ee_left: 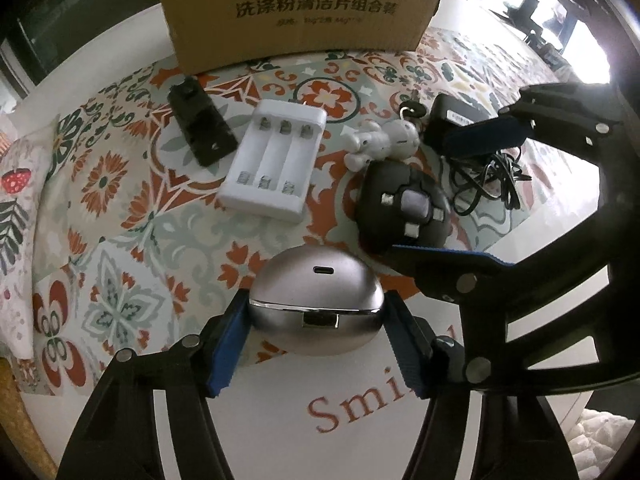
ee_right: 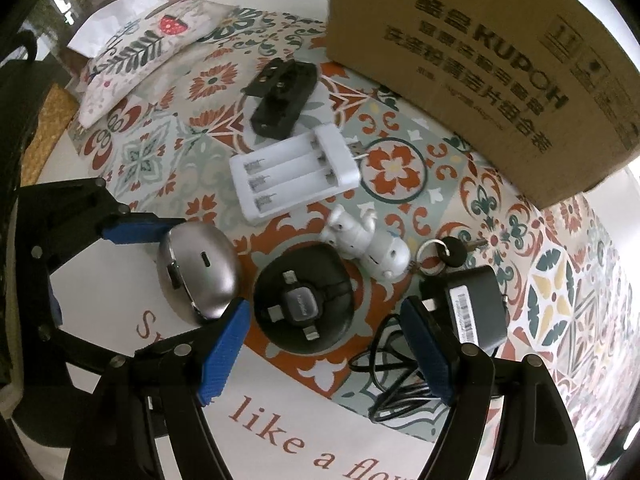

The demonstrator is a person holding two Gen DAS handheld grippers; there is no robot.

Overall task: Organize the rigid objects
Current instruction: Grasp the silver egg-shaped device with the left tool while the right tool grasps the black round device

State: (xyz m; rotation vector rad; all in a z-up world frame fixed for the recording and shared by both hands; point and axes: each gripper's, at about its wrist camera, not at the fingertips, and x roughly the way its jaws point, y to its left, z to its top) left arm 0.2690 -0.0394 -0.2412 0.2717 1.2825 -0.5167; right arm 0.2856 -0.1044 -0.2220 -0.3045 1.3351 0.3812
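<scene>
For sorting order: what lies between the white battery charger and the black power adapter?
The white toy figure and a key on a ring, seen in both wrist views.

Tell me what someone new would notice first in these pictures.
First, the shiny silver egg-shaped case, sitting on the patterned floral tablecloth between the blue pads of the left gripper. Behind it lie a white three-slot battery charger and a round black adapter puck, with a big brown cardboard box at the back.

Patterned tablecloth [ee_right: 560, 300] under my gear; embroidered cushion [ee_right: 132, 56] at far edge, w/ cork mat [ee_right: 48, 120] beside it.
</scene>
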